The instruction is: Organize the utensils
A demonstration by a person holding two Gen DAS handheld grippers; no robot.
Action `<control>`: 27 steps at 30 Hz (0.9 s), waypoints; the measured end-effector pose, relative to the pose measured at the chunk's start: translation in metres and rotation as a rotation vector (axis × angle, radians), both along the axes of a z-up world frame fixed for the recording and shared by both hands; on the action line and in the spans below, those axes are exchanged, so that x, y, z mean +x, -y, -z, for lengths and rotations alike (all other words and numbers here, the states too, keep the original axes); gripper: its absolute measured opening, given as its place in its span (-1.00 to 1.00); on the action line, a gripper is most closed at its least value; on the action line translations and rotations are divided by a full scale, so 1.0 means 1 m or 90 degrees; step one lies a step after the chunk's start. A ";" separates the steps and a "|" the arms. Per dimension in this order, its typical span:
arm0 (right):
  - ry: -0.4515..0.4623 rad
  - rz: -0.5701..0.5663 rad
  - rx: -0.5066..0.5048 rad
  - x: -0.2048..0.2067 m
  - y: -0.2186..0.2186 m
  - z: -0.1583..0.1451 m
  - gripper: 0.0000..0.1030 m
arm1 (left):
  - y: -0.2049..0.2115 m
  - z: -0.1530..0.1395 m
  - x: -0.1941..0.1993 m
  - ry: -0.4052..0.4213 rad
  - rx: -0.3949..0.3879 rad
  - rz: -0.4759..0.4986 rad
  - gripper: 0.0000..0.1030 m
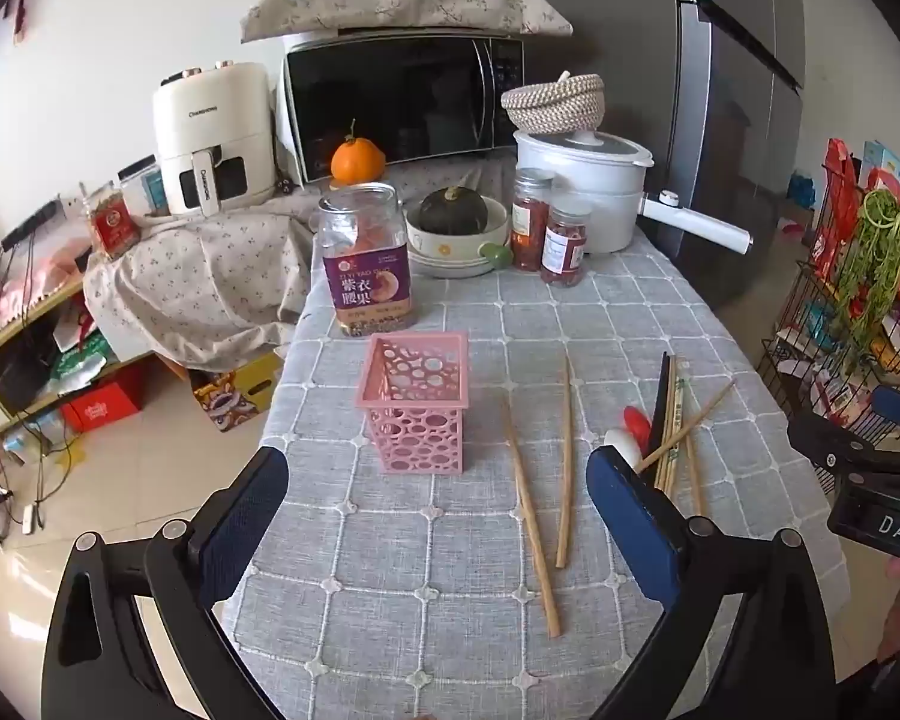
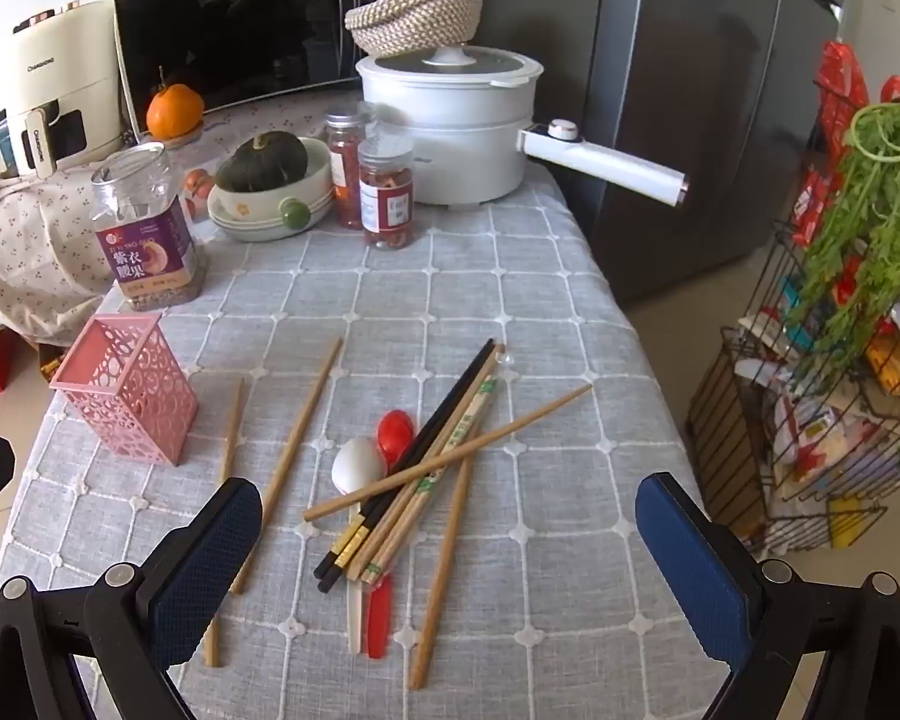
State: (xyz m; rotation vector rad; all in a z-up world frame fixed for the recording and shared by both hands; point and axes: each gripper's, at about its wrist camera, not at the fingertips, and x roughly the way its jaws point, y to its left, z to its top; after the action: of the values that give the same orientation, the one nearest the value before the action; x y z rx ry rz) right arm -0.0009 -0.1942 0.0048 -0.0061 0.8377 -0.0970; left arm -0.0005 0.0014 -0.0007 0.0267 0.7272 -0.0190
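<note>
**Inspector:** Report the grippers first.

**Assistant:** Left gripper: fingers spread wide, nothing between them, held above the near part of the table. Right gripper: likewise spread wide and holding nothing, poised over the utensil pile.

**Inspector:** What lies nearest each?

**Assistant:** Ahead of the left gripper, two bare wooden chopsticks lie flat on the grey checked tablecloth, splayed apart at the far ends. Left of them stands the pink perforated holder, upright, apparently empty. Under the right gripper, a crossed heap of chopsticks, wooden, printed bamboo and a black pair, rests on top of a white spoon and a red spoon. One wooden stick lies across the heap at an angle.

**Inspector:** And farther out?

**Assistant:** At the table's far end: a clear jar with purple label, a bowl holding a dark green squash, two small red-filled jars, and a white electric pot with a woven basket on its lid. Behind them, a microwave, an orange and a white air fryer. A wire rack with greens stands to the right, beside the table.
</note>
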 end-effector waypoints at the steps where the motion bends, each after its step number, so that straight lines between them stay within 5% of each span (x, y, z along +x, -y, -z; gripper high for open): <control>1: -0.002 0.001 -0.003 0.000 -0.001 0.000 0.99 | -0.001 0.000 -0.001 -0.004 -0.003 0.001 0.96; 27: -0.013 -0.005 0.032 0.009 0.000 0.007 0.99 | 0.009 -0.003 0.007 -0.005 0.002 0.014 0.96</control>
State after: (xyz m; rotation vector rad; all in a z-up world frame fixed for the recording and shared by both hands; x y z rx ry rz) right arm 0.0076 -0.1941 -0.0021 0.0377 0.8605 -0.0687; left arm 0.0062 -0.0080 0.0021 0.0379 0.7355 -0.0385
